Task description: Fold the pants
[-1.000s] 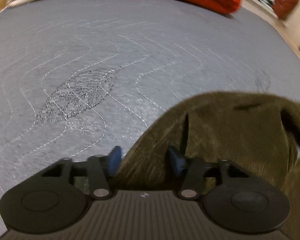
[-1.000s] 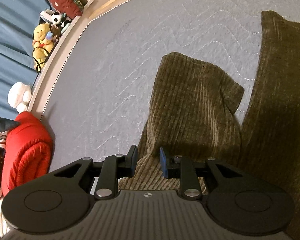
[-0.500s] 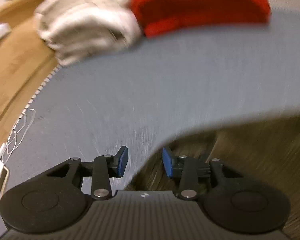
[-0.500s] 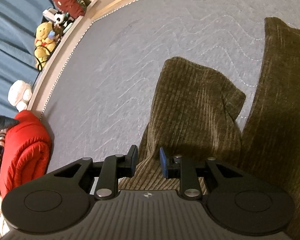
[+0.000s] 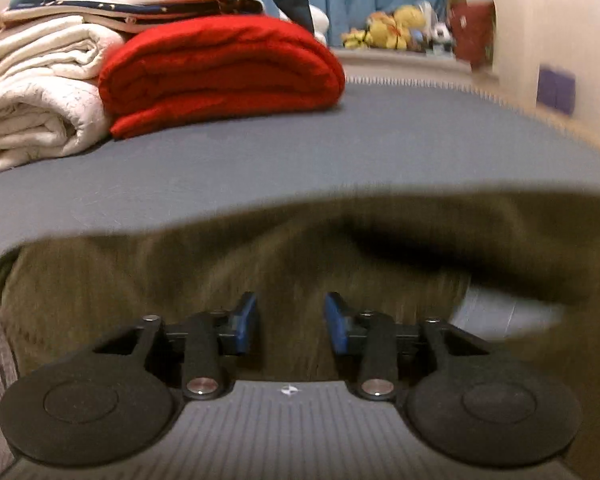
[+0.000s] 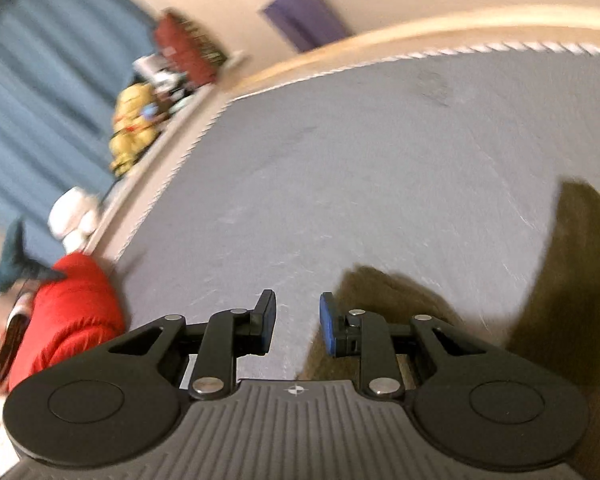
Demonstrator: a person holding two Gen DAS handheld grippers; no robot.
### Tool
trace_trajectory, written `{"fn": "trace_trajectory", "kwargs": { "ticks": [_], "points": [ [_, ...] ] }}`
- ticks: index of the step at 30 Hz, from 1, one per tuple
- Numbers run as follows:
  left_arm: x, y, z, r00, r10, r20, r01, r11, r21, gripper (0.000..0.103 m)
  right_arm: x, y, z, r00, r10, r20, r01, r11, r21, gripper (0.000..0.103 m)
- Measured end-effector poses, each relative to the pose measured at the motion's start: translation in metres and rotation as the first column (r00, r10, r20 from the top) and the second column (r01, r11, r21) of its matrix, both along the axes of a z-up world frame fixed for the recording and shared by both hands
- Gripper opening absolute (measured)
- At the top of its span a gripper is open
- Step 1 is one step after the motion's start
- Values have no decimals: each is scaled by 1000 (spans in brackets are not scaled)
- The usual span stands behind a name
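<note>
both tongs stand apart, gripping nothing: left tongs point(image 5: 291, 322) over the olive pants point(image 5: 180, 272), right tongs point(image 6: 298, 322) at the pants' edge on the grey bed point(image 6: 380, 168).

Bedroom: mattress point(image 5: 340, 148), folded blankets point(image 5: 220, 68), plush toys point(image 5: 396, 26).

Bare grey mattress point(image 5: 340, 152) ahead; red blanket point(image 5: 220, 72) far-left.
</note>
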State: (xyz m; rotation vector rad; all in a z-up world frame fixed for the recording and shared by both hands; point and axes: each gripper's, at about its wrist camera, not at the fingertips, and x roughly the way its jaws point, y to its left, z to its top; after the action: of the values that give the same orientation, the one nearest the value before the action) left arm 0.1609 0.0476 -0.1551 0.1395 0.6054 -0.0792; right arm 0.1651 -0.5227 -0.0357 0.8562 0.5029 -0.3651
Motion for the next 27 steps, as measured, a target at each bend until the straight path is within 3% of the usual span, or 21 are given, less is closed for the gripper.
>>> {"fn": "trace_trajectory", "kwargs": {
  "ticks": [2,4,7,9,11,14,17,19,20,23,25,27],
  "points": [
    [-19,4,-5,998,-10,56,10,1000,5,39,12,-5,3,998,61,-4,-61,997,-47,27],
    [-30,2,-11,999,-7,40,6,1000,27,39,32,-7,5,991,127,-32,-130,984,-124,27],
    [-55,-2,-11,995,-18,96,15,999,30,42,80,0,-6,953,252,-168,-288,928,-238,26],
    [-54,-5,-13,996,-10,86,8,1000,28,44,109,6,-23,903,338,-266,-399,890,-223,27],
    [-52,-1,-13,996,3,85,-3,1000,-1,47,125,13,-45,827,409,-384,-498,851,-165,25],
    [-46,1,-8,997,15,81,-14,1000,-13,48,115,18,-70,741,416,-527,-555,822,-132,24],
    [-39,3,-6,996,17,87,-17,1000,0,49,89,11,-73,735,444,-514,-579,804,-134,21],
    [-36,5,-5,996,20,89,-19,1000,-2,49,79,7,-61,760,437,-482,-568,806,-166,20],
    [-35,5,-5,996,20,88,-20,1000,-2,49,76,10,-51,776,444,-448,-577,788,-218,23],
    [-35,4,-5,996,22,87,-22,1000,2,49,80,24,-28,766,489,-416,-634,680,-368,31],
    [-33,4,-5,996,24,84,-25,1000,4,50,95,42,-27,711,525,-468,-702,571,-426,36],
    [-33,4,-6,996,25,85,-26,1000,5,50,110,63,-36,611,547,-572,-791,404,-459,36]
  ]
}}
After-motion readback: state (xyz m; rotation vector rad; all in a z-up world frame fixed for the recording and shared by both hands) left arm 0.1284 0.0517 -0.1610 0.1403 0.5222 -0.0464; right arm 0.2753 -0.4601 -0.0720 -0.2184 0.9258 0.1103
